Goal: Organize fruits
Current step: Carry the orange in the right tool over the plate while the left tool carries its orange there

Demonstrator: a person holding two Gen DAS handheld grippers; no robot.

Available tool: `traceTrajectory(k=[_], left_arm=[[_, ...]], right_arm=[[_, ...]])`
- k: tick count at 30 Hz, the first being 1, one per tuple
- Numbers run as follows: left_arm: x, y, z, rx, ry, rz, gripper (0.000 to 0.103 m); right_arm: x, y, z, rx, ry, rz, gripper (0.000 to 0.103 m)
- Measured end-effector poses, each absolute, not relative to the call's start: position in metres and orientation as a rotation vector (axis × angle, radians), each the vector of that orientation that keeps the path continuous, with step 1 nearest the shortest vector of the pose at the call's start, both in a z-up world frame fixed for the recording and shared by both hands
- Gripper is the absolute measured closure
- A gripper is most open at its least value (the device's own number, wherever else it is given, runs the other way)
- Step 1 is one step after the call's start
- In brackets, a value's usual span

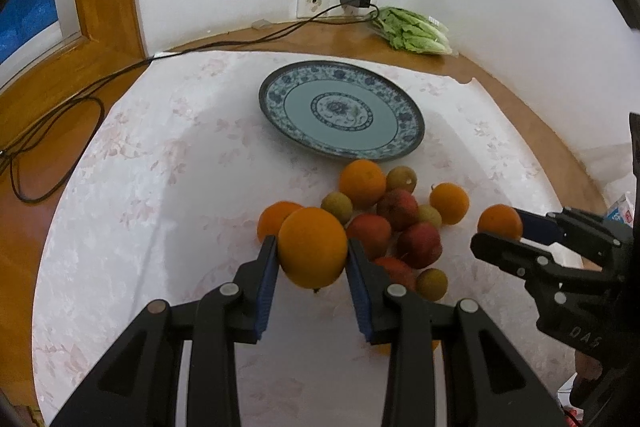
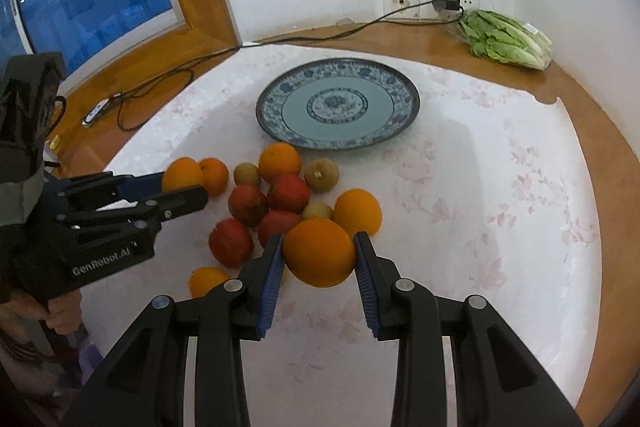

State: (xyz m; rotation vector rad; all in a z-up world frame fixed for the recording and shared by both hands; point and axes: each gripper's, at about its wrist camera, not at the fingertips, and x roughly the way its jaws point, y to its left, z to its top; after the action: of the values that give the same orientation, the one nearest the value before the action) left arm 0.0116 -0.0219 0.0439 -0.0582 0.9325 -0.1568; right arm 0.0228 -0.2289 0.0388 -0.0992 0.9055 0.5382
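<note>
Both grippers each grasping an orange above the fruit pile.
Left gripper clamps one orange; right gripper clamps another orange. Remaining oranges, red apples and small brownish fruits sit clustered on the white tablecloth, just in front of the blue patterned plate, which holds nothing.

- The cloth on the worktop lies bare on both sides of the fruit pile.
- The pile sits just in front of the plate, crowding that approach.
- Behind the plate, a cable and bagged lettuce line the wall.
</note>
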Motion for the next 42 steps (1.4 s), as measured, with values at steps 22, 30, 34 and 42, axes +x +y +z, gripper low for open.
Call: traceTrajectory(k=[22,30,34,42], left_arm=[[0.064,-0.034,0.094,-0.025,0.878,-0.194,0.068],[0.085,-0.043,0.099,-0.006,0.872,-0.201,0.068],[0.095,-0.045,0.097,-0.018,0.877,-0.205,0.068],[0.113,-0.045,0.084,-0.020,0.900,-0.195,0.068]], right_arm=[[0.073,-0.222,0.078,-0.058,0.902,0.568,0.067],[0.100,-0.221,0.082,-0.037,0.919,0.553,0.067],[0.113,-0.221,0.082,-0.033,0.920,0.545,0.067],[0.134,-0.223,0.070,-0.012,0.942,0.530,0.067]])
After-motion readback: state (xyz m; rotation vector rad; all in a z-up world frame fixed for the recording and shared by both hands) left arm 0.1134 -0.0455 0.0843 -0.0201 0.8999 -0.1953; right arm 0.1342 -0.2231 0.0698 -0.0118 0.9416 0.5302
